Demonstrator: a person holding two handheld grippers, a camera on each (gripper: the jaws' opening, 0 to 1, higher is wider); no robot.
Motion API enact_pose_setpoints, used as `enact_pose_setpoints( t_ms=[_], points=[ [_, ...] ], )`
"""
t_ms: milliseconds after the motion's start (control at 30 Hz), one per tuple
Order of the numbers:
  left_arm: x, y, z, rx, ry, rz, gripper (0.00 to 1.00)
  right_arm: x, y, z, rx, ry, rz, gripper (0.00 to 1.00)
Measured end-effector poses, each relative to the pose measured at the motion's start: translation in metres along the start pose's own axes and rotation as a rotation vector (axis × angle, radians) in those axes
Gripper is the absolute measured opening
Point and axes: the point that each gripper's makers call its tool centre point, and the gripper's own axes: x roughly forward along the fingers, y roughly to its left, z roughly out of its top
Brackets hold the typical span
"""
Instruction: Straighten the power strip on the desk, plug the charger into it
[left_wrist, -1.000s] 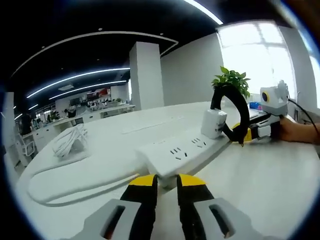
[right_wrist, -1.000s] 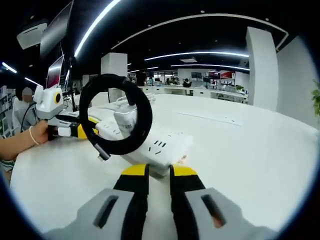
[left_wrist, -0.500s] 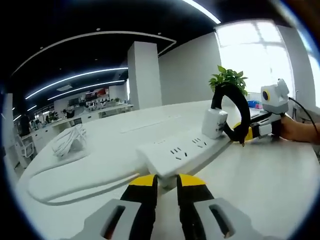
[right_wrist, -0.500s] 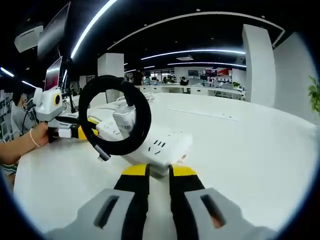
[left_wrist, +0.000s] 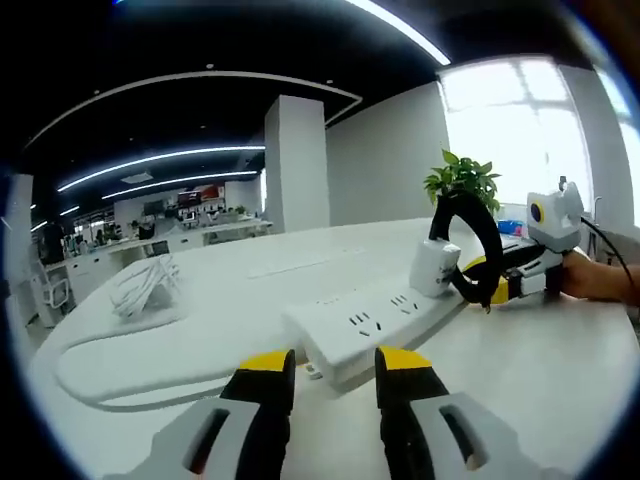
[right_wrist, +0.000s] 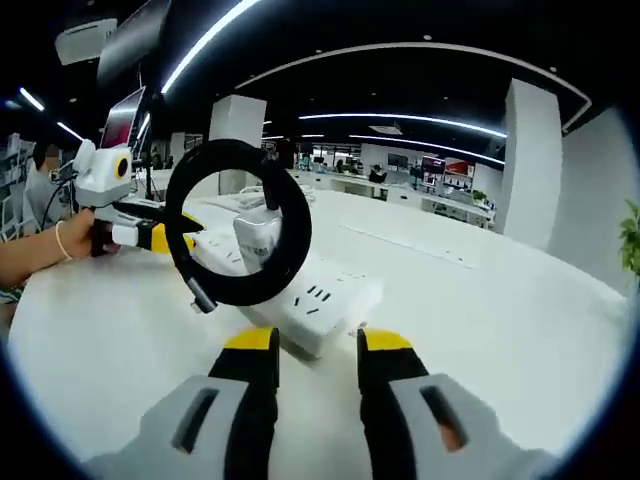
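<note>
A white power strip (left_wrist: 375, 325) lies on the desk (left_wrist: 540, 380) between two hand-held grippers, a charger (left_wrist: 434, 268) (its black cable (right_wrist: 240, 225) looped) already seated in it. The left gripper (left_wrist: 331, 372) and right gripper (right_wrist: 312, 352), jaws parted and empty, should draw straight back, without nudging the strip askew.
</note>
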Motion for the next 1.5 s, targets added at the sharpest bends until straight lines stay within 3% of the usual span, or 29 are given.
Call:
enact_pose_setpoints(
  t_ms=[167,333,433,533,633,767,933,1033,1167,1500],
  points=[
    [-0.001,-0.007,-0.001,0.070,-0.004,0.001,0.41,-0.002,0.000,0.005,-0.001,-0.013,-0.002,0.34],
    [-0.013,-0.012,0.006,0.131,-0.016,0.009,0.52,-0.015,0.011,0.021,0.052,-0.064,0.042,0.42],
    [-0.024,-0.017,0.027,0.027,-0.102,-0.008,0.57,-0.023,0.019,0.033,0.097,-0.094,0.079,0.51],
    [-0.042,-0.026,0.046,-0.110,-0.174,-0.071,0.63,-0.034,0.025,0.038,0.134,-0.107,0.095,0.60],
    [-0.056,-0.025,0.053,-0.124,-0.195,-0.064,0.63,-0.045,0.027,0.041,0.158,-0.122,0.102,0.67],
    [-0.074,-0.025,0.057,-0.115,-0.182,-0.048,0.63,-0.060,0.023,0.039,0.168,-0.105,0.064,0.73],
    [-0.090,-0.018,0.049,-0.116,-0.147,0.010,0.65,-0.077,0.010,0.028,0.072,-0.015,-0.043,0.83],
    [-0.099,-0.019,0.042,-0.086,-0.107,0.023,0.67,-0.087,0.016,0.036,0.069,-0.044,-0.032,0.87],
    [-0.112,-0.026,0.041,-0.051,-0.105,0.038,0.70,-0.105,0.026,0.046,0.051,-0.086,-0.023,0.89],
    [-0.144,-0.054,0.040,0.030,-0.126,0.000,0.79,-0.141,0.062,0.041,0.024,-0.116,0.047,0.96]
  ],
)
